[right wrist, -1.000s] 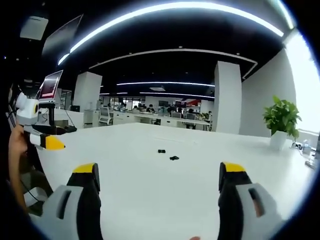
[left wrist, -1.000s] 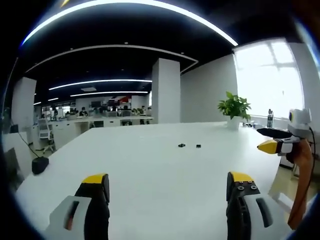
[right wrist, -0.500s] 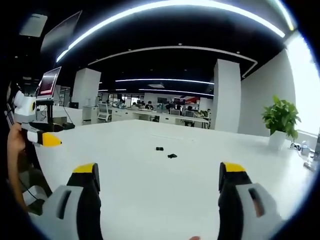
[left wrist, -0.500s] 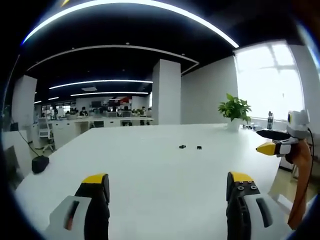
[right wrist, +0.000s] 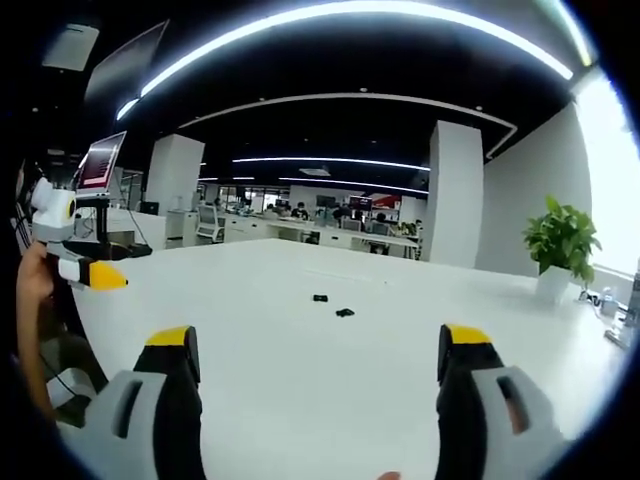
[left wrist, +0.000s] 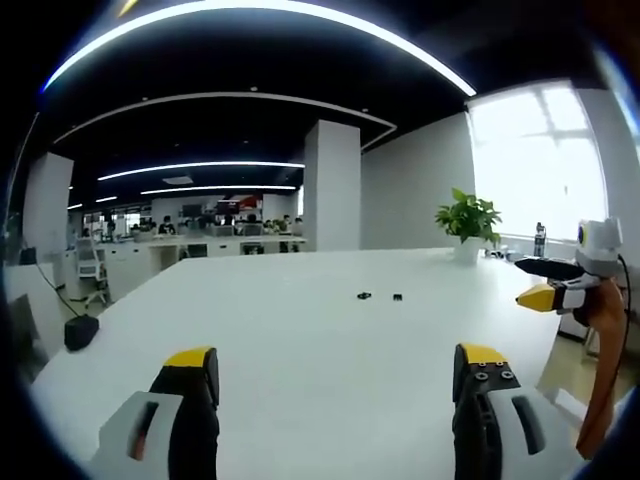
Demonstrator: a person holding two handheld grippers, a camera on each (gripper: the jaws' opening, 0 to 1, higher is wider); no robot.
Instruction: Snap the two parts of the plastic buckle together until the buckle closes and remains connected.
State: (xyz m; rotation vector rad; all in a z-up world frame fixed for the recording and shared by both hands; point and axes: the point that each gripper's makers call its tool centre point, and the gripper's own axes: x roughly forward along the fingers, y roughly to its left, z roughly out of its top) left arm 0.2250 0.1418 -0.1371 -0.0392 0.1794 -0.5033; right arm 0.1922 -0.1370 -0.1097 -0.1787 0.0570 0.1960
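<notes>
White table (left wrist: 300, 350): buckle parts (left wrist: 379, 296) (tiny, indistinct).

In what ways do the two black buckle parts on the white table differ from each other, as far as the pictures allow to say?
In the left gripper view, the left buckle part looks slightly wider than the right buckle part, which looks more compact. In the right gripper view, the left part lies a little farther off than the right one. Both are small, black, lie apart on the white table and are untouched; finer shape is too small to tell.
</notes>
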